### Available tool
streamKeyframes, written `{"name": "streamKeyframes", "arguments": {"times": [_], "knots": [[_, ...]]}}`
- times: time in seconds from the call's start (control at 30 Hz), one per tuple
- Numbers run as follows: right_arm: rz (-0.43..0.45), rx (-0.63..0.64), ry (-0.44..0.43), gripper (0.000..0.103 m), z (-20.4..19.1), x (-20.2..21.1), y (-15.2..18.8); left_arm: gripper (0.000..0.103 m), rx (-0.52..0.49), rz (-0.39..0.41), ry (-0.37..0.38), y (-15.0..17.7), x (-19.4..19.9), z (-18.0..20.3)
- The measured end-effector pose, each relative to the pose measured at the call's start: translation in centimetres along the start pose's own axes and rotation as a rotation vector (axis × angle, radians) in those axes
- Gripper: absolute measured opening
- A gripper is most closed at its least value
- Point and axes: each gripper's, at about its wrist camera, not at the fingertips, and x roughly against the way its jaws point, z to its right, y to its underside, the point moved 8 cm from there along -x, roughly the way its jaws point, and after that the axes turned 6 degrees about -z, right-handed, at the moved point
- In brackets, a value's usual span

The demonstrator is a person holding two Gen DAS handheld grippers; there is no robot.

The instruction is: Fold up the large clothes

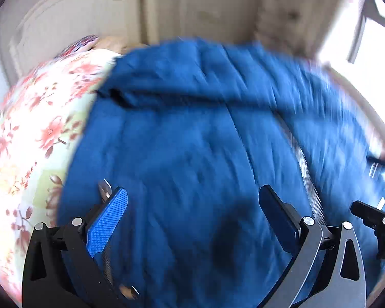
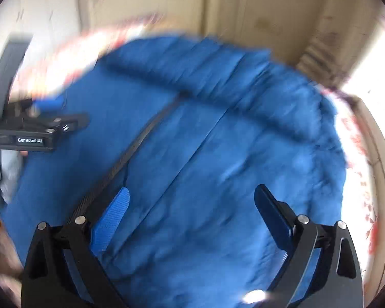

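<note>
A large blue padded jacket (image 1: 192, 133) lies spread over a bed and fills both views. Its zipper (image 1: 308, 179) runs down the right side in the left wrist view, and the zipper (image 2: 131, 151) runs diagonally in the right wrist view. One sleeve (image 1: 166, 89) lies folded across the far part. My left gripper (image 1: 192, 201) hovers open just above the jacket (image 2: 218, 166), holding nothing. My right gripper (image 2: 192, 192) is also open over the fabric, empty. Each gripper shows in the other's view: the right gripper (image 1: 372, 220) at the right edge, the left gripper (image 2: 38, 128) at the left. Both views are motion-blurred.
A floral bedsheet (image 1: 25, 133) shows to the left of the jacket, and the bedsheet (image 2: 359, 154) shows past its right side. A patterned pillow (image 1: 84, 43) sits at the bed's far end. Cream wardrobe doors (image 1: 192, 5) stand behind, with a bright window (image 1: 367, 41) at the right.
</note>
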Motion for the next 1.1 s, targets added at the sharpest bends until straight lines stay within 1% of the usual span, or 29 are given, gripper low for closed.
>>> {"name": "streamKeyframes", "arguments": {"times": [0.03,0.07,0.1,0.17,0.2,0.23,0.3,0.33,0.4,0.43,0.47,0.5,0.53,0.57,0.6,0.63,0.7,0.73,0.77,0.8,0.83,0.87,0.9,0.93,1.0,1.03,1.1], "knots": [[-0.020,-0.001,0.019,0.100,-0.1,-0.9,0.5,0.099,-0.036,-0.003,-0.043,0.5,-0.5,0.5],[-0.004,-0.049,0.007,0.100,0.4,-1.0,0.6,0.099,-0.031,0.004,-0.048,0.5,-0.4,0.4],[-0.007,-0.072,0.003,0.100,0.8,-0.8,0.6,0.099,-0.013,-0.013,-0.042,0.7,-0.2,0.0],[0.008,-0.105,0.033,0.100,1.4,0.5,1.3,0.099,0.029,-0.009,-0.047,1.2,0.7,-0.9],[0.022,-0.108,0.036,0.100,1.7,1.2,1.6,0.098,0.039,0.002,-0.048,1.5,1.3,-1.3],[0.045,-0.114,0.025,0.100,1.8,2.3,2.3,0.098,0.044,0.020,-0.041,2.1,2.3,-1.5],[0.064,-0.122,-0.002,0.100,1.8,3.4,3.8,0.098,0.040,0.035,-0.044,3.6,3.6,-1.8],[0.053,-0.115,-0.010,0.100,1.7,3.4,4.8,0.098,0.032,0.030,-0.052,4.4,3.7,-2.1],[0.023,-0.085,0.004,0.100,0.7,2.8,6.8,0.099,0.018,0.005,-0.063,6.2,3.4,-2.2],[0.061,-0.065,0.018,0.100,0.4,3.1,7.4,0.099,0.024,-0.001,-0.048,7.2,3.1,-2.3],[0.090,-0.065,0.025,0.101,0.4,3.2,7.7,0.099,0.037,0.024,-0.018,7.7,3.3,-2.5],[0.088,-0.072,0.031,0.101,0.4,3.2,7.9,0.099,0.041,0.027,0.000,7.9,3.3,-2.7],[0.065,-0.085,0.044,0.101,0.4,3.4,7.9,0.099,0.046,0.025,0.003,8.3,3.7,-3.0],[0.047,-0.094,0.057,0.100,0.3,3.6,7.9,0.098,0.063,0.026,-0.012,8.6,4.3,-3.5],[0.053,-0.091,0.068,0.100,-0.2,4.2,7.7,0.098,0.083,0.046,-0.006,8.8,5.3,-3.8],[0.074,-0.076,0.073,0.100,-1.1,5.0,7.5,0.098,0.094,0.073,0.023,9.1,6.3,-3.7],[0.122,-0.028,0.047,0.100,-3.1,6.3,7.4,0.098,0.086,0.105,0.060,9.8,7.7,-3.2],[0.126,-0.007,0.025,0.100,-3.9,6.3,7.4,0.098,0.064,0.105,0.059,10.3,7.9,-2.8],[0.104,0.029,0.004,0.100,-5.3,5.6,7.8,0.098,0.036,0.095,0.046,10.9,7.6,-2.5],[0.074,0.063,0.003,0.100,-6.2,4.7,8.3,0.099,0.006,0.074,0.017,11.6,6.9,-2.4],[0.085,0.069,0.021,0.100,-6.5,3.9,8.7,0.099,-0.015,0.062,-0.003,12.4,6.0,-2.4],[0.099,0.044,0.006,0.100,-6.3,4.0,8.8,0.099,-0.011,0.093,0.011,12.7,6.0,-2.5],[0.083,0.015,-0.018,0.100,-5.9,3.9,9.0,0.099,-0.007,0.102,0.019,13.0,6.2,-2.7],[0.069,0.011,-0.022,0.100,-5.5,4.2,9.3,0.099,-0.013,0.100,0.023,13.2,6.7,-2.8],[0.065,0.032,0.002,0.100,-5.0,5.3,9.9,0.098,-0.008,0.115,0.015,13.6,7.7,-3.7],[0.089,0.042,0.029,0.100,-4.4,6.7,10.5,0.098,0.004,0.131,0.012,13.7,8.3,-4.4],[0.127,0.029,0.077,0.100,-3.1,8.7,12.0,0.098,0.047,0.163,0.030,14.6,9.3,-5.9]]}}
